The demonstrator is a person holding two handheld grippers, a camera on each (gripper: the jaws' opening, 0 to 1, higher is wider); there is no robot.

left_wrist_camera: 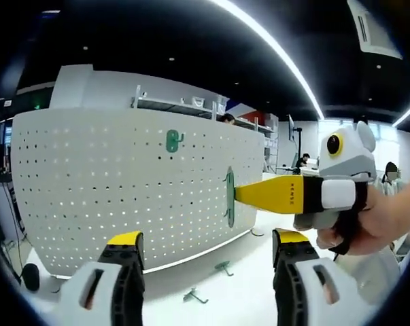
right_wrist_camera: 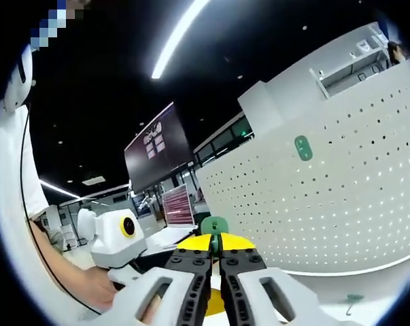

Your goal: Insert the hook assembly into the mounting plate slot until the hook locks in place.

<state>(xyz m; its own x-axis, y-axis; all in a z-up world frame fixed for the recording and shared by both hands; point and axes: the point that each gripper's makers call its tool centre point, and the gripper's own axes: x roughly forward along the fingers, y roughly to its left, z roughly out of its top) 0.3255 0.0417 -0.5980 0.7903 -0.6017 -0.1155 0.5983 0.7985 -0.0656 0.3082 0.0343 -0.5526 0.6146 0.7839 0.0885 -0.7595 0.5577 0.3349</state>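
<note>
Your left gripper view looks from low over the white table (left_wrist_camera: pixel 259 285), along its own jaws, straight at the face of the white pegboard (left_wrist_camera: pixel 109 183), which stands near. It also catches the right gripper (left_wrist_camera: pixel 233 195) coming in from the right side.

Your right gripper view looks upward along its jaws, very near the same pegboard (right_wrist_camera: pixel 340 204), seeing it at a slant on the right. It faces the dark ceiling and the left gripper (right_wrist_camera: pixel 120 238) too.

Both views share the pegboard and the green hook (left_wrist_camera: pixel 173 140) mounted on it (right_wrist_camera: pixel 303 147).
</note>
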